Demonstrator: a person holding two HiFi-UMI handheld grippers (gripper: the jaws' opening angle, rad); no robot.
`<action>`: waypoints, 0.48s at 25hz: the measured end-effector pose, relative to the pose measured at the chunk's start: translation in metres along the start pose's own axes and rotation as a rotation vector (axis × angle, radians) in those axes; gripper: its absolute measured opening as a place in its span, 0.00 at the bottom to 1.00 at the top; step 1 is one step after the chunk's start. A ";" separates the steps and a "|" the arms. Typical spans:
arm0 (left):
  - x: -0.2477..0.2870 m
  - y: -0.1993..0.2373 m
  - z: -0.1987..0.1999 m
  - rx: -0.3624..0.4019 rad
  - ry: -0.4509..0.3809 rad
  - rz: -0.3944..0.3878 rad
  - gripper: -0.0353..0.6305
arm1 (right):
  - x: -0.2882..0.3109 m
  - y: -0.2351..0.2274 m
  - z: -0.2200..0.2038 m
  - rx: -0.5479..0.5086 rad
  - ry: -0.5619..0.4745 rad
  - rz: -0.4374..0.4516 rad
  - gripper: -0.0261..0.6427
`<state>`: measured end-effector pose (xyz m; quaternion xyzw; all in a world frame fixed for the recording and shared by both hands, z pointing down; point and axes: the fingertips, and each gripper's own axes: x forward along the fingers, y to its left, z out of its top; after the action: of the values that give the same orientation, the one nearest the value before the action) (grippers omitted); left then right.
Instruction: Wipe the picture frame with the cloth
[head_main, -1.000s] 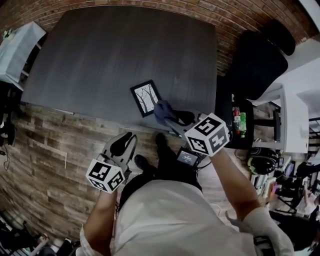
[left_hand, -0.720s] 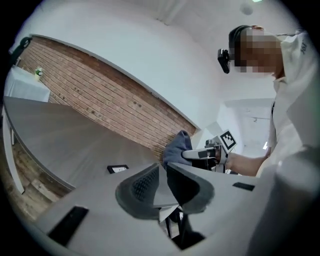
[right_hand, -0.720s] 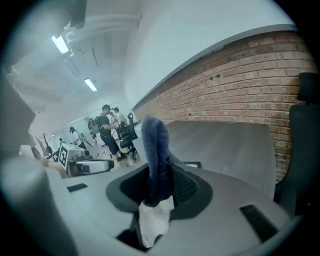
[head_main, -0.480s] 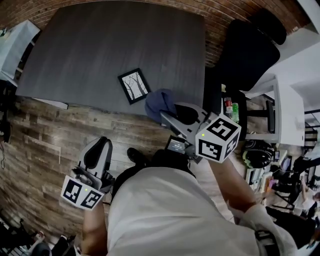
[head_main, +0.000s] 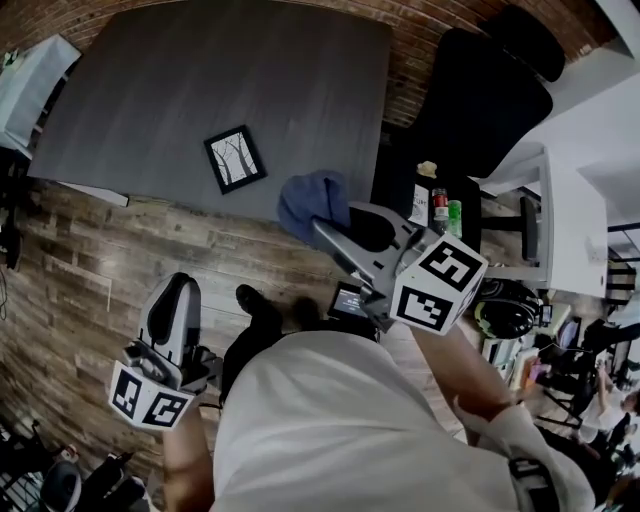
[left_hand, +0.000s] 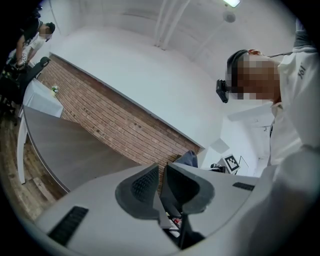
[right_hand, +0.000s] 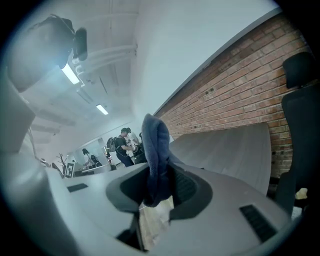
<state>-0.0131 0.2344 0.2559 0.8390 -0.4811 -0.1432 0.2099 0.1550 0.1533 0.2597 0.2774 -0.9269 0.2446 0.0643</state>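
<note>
Grey table (head_main: 150, 100) holds picture frame (head_main: 235, 159); right gripper (head_main: 335, 232) clamps cloth (head_main: 313, 200)

Left gripper (head_main: 176, 292) low at left side, pointing level. Jaws just been closing, now almost together. Thin gap, nothing between. Left arm (head_main: 186, 462) bent, close to body. Right gripper (head_main: 335, 226) out in front, higher, tipped a bit down. Jaws pinch cloth (right_hand: 156, 145), cloth sticks up past tips. Right arm (head_main: 466, 376) reaches forward.
</note>
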 end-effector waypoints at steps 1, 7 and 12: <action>0.001 -0.011 -0.003 -0.001 -0.005 0.000 0.14 | -0.009 -0.002 -0.001 0.000 -0.009 0.001 0.20; -0.010 -0.053 -0.029 -0.013 -0.003 0.043 0.14 | -0.045 -0.004 -0.023 0.017 -0.010 0.038 0.20; -0.025 -0.068 -0.041 -0.028 0.000 0.067 0.14 | -0.057 -0.001 -0.035 0.032 -0.008 0.055 0.20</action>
<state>0.0432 0.2951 0.2596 0.8193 -0.5071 -0.1429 0.2261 0.2023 0.1969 0.2760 0.2536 -0.9305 0.2597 0.0493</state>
